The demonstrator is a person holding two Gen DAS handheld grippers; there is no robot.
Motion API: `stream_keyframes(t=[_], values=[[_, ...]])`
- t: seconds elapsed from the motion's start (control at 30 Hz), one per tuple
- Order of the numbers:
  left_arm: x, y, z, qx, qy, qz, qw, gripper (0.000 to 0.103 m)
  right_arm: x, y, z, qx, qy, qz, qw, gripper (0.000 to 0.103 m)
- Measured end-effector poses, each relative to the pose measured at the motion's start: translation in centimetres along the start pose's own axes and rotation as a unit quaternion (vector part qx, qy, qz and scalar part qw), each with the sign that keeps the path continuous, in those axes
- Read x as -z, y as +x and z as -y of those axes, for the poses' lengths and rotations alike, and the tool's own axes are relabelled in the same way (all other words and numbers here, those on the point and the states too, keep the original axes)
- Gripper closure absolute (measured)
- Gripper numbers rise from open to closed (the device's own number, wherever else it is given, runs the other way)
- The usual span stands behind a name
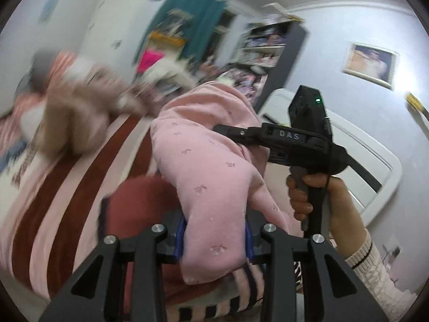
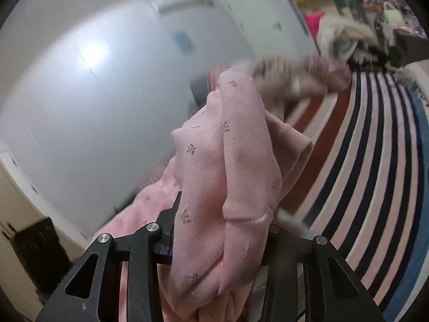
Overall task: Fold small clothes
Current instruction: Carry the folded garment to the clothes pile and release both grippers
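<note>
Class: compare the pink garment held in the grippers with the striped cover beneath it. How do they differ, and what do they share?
The pink garment carries tiny sprig motifs; the striped cover has bold dark and red bands. The garment hangs bunched, clamped by the left gripper and right gripper; the cover lies spread flat, ungripped. Both are soft fabric with pink in them.

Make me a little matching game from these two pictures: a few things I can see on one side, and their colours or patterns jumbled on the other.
Things:
1. garment clamped in both grippers
2. bedcover
3. curtain
4. right gripper

Looks:
a. teal
b. pink with small sprigs
c. black
d. striped

Pairs: 1-b, 2-d, 3-a, 4-c
</note>
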State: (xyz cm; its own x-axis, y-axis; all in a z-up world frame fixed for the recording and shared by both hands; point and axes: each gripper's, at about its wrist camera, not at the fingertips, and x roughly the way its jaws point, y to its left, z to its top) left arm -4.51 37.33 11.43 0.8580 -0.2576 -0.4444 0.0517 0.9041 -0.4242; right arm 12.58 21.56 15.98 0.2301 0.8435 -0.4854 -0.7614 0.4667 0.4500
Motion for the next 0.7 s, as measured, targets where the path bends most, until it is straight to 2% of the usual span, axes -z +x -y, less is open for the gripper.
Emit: stream_keyframes(t=[0.1,0.17,0.23,0.27,0.3,0.37,0.5,0.53,0.6,0.7], values=[[1.7,1.0,-4.1,-0.006,-0.048,-0.023,0.9986,0.066,1.4,5.1,0.6,0.017,0.015,-0.036,0.999,0.067],[2.4,1.3,-5.1,-0.005,-0.064,-0.018,0.9978,0.06,2.2,7.4,1.6,0.02,0.034,-0.051,0.998,0.063],[2.6,1.5,-5.2,-0.014,-0.062,-0.015,0.9979,0.048,2.5,8.4,2.7,0.019,0.04,-0.058,0.997,0.059],[2.7,1.4,-5.1,-0.019,-0.057,-0.015,0.9981,0.038,2.6,8.3,2.9,0.02,0.036,-0.057,0.998,0.052],[2.7,1.3,-5.0,-0.022,-0.052,-0.013,0.9983,0.034,2.5,7.9,3.0,0.026,0.03,-0.049,0.998,0.04],[2.6,1.1,-4.4,-0.028,-0.035,-0.011,0.999,0.033,2.3,6.7,3.1,0.032,0.021,-0.036,0.999,0.032],[2.2,0.5,-3.0,-0.057,-0.006,0.004,0.9983,0.032,1.6,3.9,4.3,0.03,0.011,-0.023,0.999,0.032],[2.0,0.3,-2.6,-0.068,0.003,0.009,0.9976,0.031,2.3,2.9,4.4,0.03,0.006,-0.021,0.999,0.032],[1.7,-0.2,-1.6,-0.085,0.02,0.024,0.9959,0.022,3.1,0.6,4.6,0.037,-0.008,-0.014,0.999,0.032],[2.1,-0.9,1.6,-0.123,0.06,0.05,0.9893,0.019,4.6,-3.6,5.5,0.053,-0.032,0.005,0.998,0.031]])
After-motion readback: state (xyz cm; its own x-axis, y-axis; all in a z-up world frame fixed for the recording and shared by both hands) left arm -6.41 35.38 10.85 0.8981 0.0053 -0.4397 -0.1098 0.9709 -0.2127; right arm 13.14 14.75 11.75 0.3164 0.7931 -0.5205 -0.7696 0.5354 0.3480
